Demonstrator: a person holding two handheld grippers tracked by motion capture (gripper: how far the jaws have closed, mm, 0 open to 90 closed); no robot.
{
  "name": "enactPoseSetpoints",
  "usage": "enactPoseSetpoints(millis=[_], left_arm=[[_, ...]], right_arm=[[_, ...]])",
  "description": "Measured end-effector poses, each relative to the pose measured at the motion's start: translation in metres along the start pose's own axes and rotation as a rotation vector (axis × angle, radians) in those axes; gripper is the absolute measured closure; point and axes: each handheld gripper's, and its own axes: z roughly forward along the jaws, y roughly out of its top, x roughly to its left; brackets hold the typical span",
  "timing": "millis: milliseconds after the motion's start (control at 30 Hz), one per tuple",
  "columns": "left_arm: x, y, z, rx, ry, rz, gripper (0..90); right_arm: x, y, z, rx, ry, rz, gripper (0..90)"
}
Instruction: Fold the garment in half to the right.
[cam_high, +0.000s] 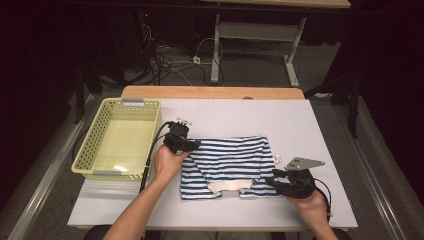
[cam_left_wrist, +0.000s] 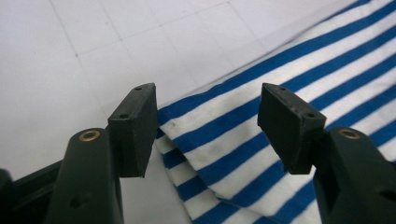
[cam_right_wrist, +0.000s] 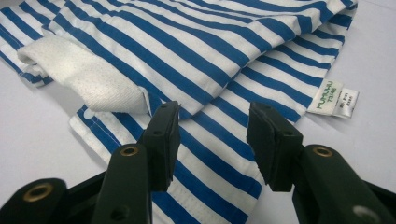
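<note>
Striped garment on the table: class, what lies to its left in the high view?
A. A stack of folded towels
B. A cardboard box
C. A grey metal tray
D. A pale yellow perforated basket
D: a pale yellow perforated basket stands at the table's left side, beside the blue-and-white striped garment.

Two small white labels are sewn to the side edge of the blue-and-white striped garment. On the nearer label, green lettering is printed lengthwise; it seems to read "MUMUHU" with a line of digits beside it, too small to be made out surely. On the second label, only faint, illegible print is seen.
</note>
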Motion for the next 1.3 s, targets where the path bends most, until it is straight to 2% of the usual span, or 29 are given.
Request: enactPoseSetpoints(millis=[133,333,400,500,633,700,833,1067,1300], left_arm=[[0.007,-0.001,0.006,0.026,0.013,-0.029,36.9],[0.012,-0.002,0.011,0.043,-0.005,-0.057,38.9],[0.012,-0.002,0.011,0.042,-0.015,-0.061,43.2],[0.009,-0.003,0.012,0.047,-0.02,-0.04,51.5],[0.005,-0.002,0.013,0.055,-0.071,-0.056,72.1],[0.007,-0.002,0.013,0.059,-0.088,-0.062,76.1],[0.007,-0.002,0.012,0.056,-0.095,-0.053,79.1],[0.008,-0.002,0.01,0.052,-0.099,-0.038,80.6],[0.007,0.001,0.004,0.03,-0.109,-0.031,81.3]], right_arm=[[0.001,0.0,0.0,-0.003,0.001,-0.004,55.1],[-0.001,0.0,0.0,0.006,0.002,0.005,55.2],[-0.001,0.0,0.0,0.003,0.002,0.0,55.1],[0.0,0.0,0.001,0.004,0.004,-0.002,55.0],[0.002,0.0,0.002,0.008,0.008,0.0,54.9],[0.002,0.0,0.002,-0.003,0.011,-0.005,54.8],[0.004,0.002,0.001,-0.026,0.015,-0.004,53.5],[0.02,0.014,0.012,-0.032,0.061,-0.048,52.2],[0.044,0.034,0.031,0.028,0.109,-0.092,54.8]])
